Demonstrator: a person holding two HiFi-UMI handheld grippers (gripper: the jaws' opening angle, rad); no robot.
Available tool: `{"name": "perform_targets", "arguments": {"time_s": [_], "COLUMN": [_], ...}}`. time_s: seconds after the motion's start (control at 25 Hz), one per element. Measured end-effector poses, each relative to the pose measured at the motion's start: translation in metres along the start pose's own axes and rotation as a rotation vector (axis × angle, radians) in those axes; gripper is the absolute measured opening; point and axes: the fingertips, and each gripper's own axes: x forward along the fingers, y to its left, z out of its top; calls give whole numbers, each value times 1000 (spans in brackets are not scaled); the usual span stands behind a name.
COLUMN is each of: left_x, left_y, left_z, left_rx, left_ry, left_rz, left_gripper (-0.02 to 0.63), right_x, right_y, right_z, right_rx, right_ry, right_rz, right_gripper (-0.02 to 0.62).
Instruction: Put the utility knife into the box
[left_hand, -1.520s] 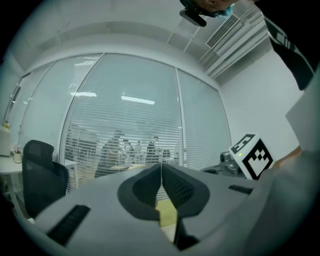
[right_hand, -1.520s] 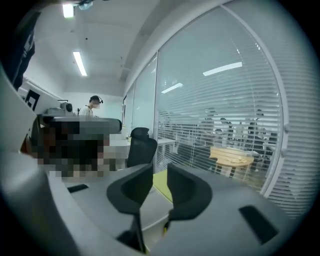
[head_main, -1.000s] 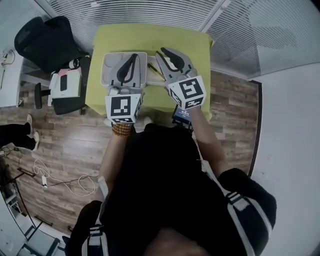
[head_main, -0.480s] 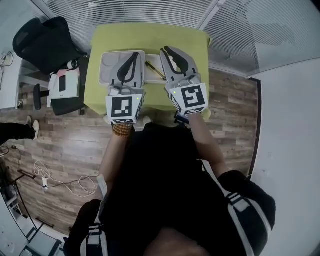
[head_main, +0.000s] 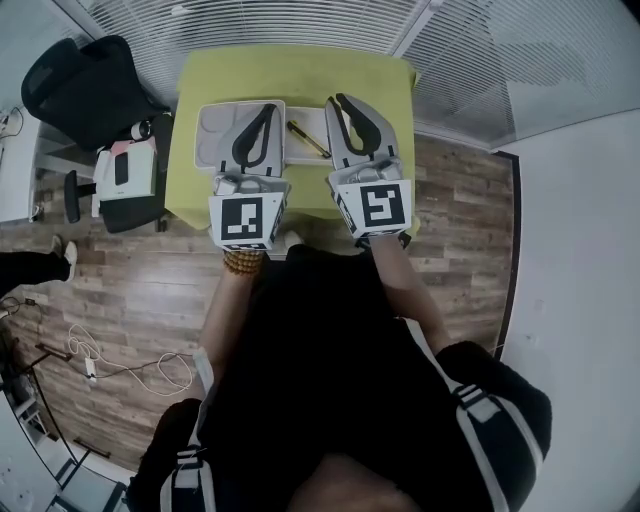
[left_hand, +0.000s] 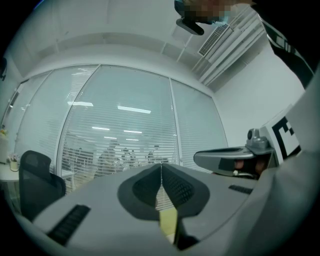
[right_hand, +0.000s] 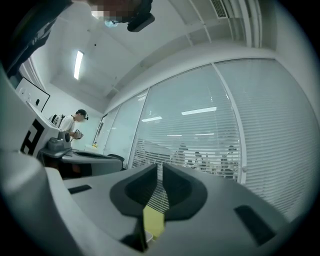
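Note:
The utility knife, yellow and black, lies on the yellow-green table just right of the shallow grey box. My left gripper hangs over the box's right part, shut and empty. In the left gripper view its tips touch and it looks level at the window blinds. My right gripper is held right of the knife, apart from it. Its jaws have just been closing and now stand at a narrow gap with nothing between them.
A black office chair and a low stand with papers are left of the table. Cables lie on the wood floor. Glass walls with blinds run behind the table. A person stands far off.
The right gripper has lifted and swung rightwards off the knife, and its jaws have narrowed. The knife stays on the table. The left gripper has barely shifted.

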Motion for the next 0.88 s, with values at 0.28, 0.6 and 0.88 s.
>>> {"name": "perform_targets", "arguments": {"time_s": [0.28, 0.6, 0.88], "left_x": [-3, -9, -9], "left_y": [-2, -2, -9], "left_z": [-8, -13, -27], "left_rx": [-1, 3, 9], "left_ry": [16, 24, 34], "left_rz": [4, 4, 10], "left_gripper": [15, 15, 15], "right_x": [-2, -10, -17], "right_y": [18, 28, 32], "right_z": [10, -1, -19], "right_rx": [-67, -42, -42], "right_ry": [-77, -60, -25], "right_rz": [7, 4, 20], "right_gripper": [32, 26, 21]}}
